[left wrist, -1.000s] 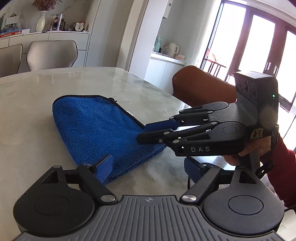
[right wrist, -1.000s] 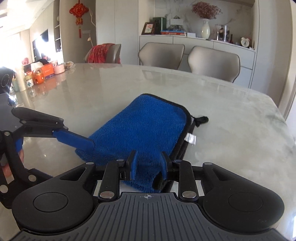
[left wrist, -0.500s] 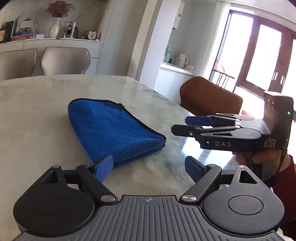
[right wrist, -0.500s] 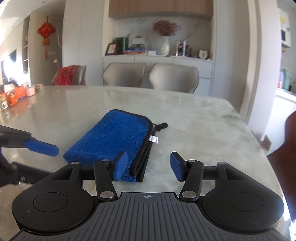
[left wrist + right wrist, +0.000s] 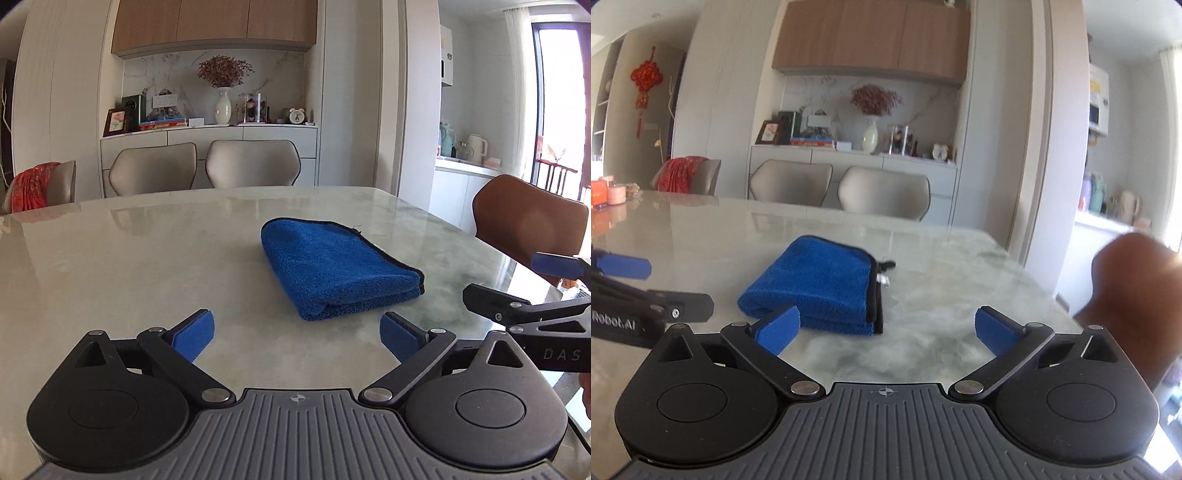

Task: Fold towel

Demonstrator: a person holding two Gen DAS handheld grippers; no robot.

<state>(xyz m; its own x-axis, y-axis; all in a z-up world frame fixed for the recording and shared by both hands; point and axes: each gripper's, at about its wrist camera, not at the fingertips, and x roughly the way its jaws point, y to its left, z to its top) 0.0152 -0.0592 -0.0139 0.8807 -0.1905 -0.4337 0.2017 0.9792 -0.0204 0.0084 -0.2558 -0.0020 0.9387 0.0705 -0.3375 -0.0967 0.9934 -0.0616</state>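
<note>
A blue towel (image 5: 332, 266) with black edging lies folded in a thick rectangle on the marble table (image 5: 129, 266). It also shows in the right wrist view (image 5: 820, 284). My left gripper (image 5: 297, 338) is open and empty, held back from the towel's near end. My right gripper (image 5: 884, 330) is open and empty, also short of the towel, with the towel ahead and to the left. The right gripper's fingers (image 5: 554, 264) show at the right edge of the left wrist view. The left gripper shows at the left edge of the right wrist view (image 5: 628, 267).
Two grey chairs (image 5: 207, 168) stand at the table's far side, with a sideboard behind. A brown chair (image 5: 528, 221) stands at the right edge. A chair with red cloth (image 5: 685, 173) and some orange items (image 5: 605, 192) are at the far left.
My right gripper let go of the towel's near edge and opened. Both grippers pulled back and away from the towel, which now lies folded and untouched.
</note>
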